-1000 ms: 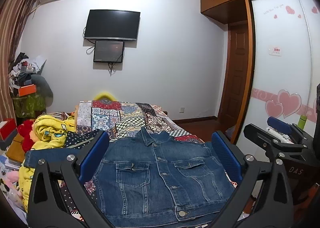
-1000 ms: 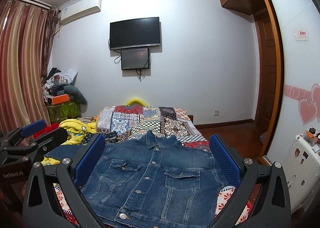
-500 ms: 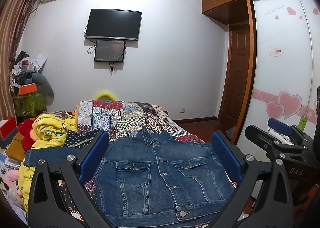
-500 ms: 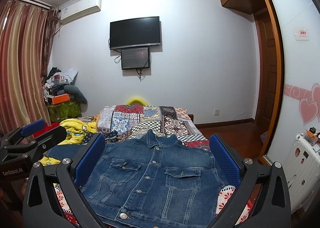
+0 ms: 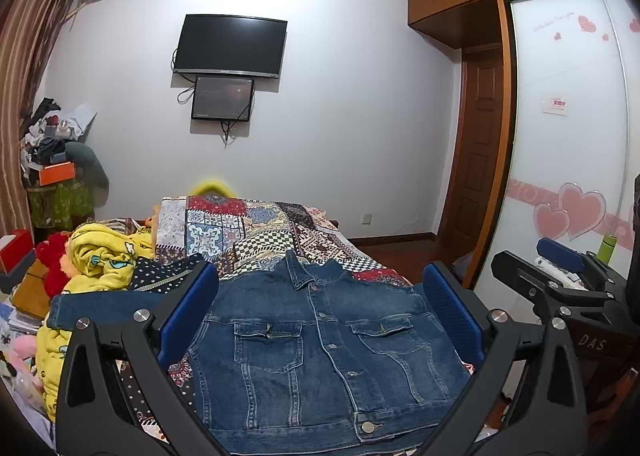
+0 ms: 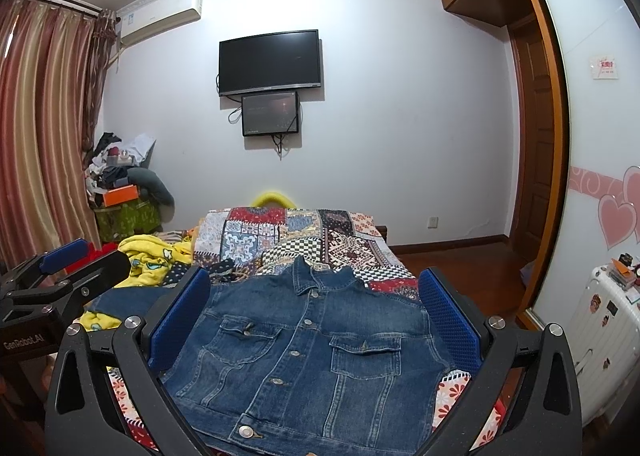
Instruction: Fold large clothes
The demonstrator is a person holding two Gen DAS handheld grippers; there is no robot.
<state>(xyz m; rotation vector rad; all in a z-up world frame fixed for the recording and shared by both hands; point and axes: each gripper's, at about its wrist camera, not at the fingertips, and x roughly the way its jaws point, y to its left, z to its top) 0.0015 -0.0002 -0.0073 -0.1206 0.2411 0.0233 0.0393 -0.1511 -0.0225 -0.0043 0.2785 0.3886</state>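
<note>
A blue denim jacket [image 5: 324,348] lies flat, front up and buttoned, on the patchwork bedspread [image 5: 256,232], collar toward the far wall. One sleeve [image 5: 104,308] stretches out to the left. It also shows in the right wrist view [image 6: 308,352]. My left gripper [image 5: 320,296] is open and empty, held above the jacket's near hem. My right gripper [image 6: 314,296] is open and empty, beside it on the right. Each gripper shows in the other's view: the right one [image 5: 560,272], the left one [image 6: 68,260].
A yellow cartoon blanket [image 5: 104,256] and red plush [image 5: 52,268] are heaped left of the jacket. A cluttered stand [image 6: 120,191] is by the curtain. A white suitcase [image 6: 600,320] and sliding wardrobe door [image 5: 568,143] are on the right. A TV [image 6: 270,61] hangs on the far wall.
</note>
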